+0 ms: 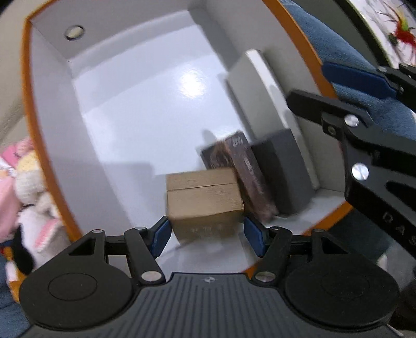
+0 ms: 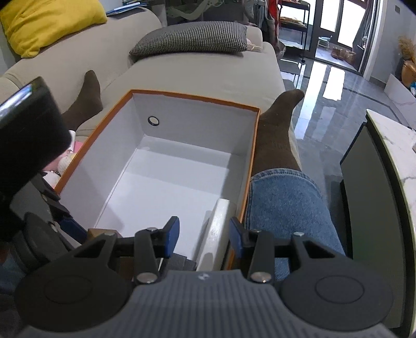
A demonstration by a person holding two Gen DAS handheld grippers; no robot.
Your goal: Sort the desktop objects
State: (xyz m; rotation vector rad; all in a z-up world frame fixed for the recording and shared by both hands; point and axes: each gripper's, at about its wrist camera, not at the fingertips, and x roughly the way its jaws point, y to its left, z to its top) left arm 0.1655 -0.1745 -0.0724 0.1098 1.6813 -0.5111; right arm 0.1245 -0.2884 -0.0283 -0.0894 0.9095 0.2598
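An orange shoebox [image 1: 39, 145] with a white inside lies open below me. My left gripper [image 1: 208, 234] points down into it, its blue pads against both sides of a small brown cardboard box [image 1: 205, 200] near the bottom right corner. Beside that box lean a dark printed box [image 1: 247, 176] and a dark grey box [image 1: 286, 171]. A flat white box [image 1: 257, 85] stands along the right wall. My right gripper [image 2: 204, 234] hovers over that white box [image 2: 218, 226], jaws apart and pads clear of it. Its fingers [image 1: 312, 104] show over the shoebox's [image 2: 195, 98] right rim.
The shoebox rests on a beige sofa [image 2: 208, 70] beside a person's leg in jeans [image 2: 286, 202] and brown socks [image 2: 278, 130]. Plush toys [image 1: 28, 182] lie left of it. Yellow [image 2: 52, 23] and checked [image 2: 192, 39] cushions sit behind. A marble-topped table [image 2: 390, 161] stands right.
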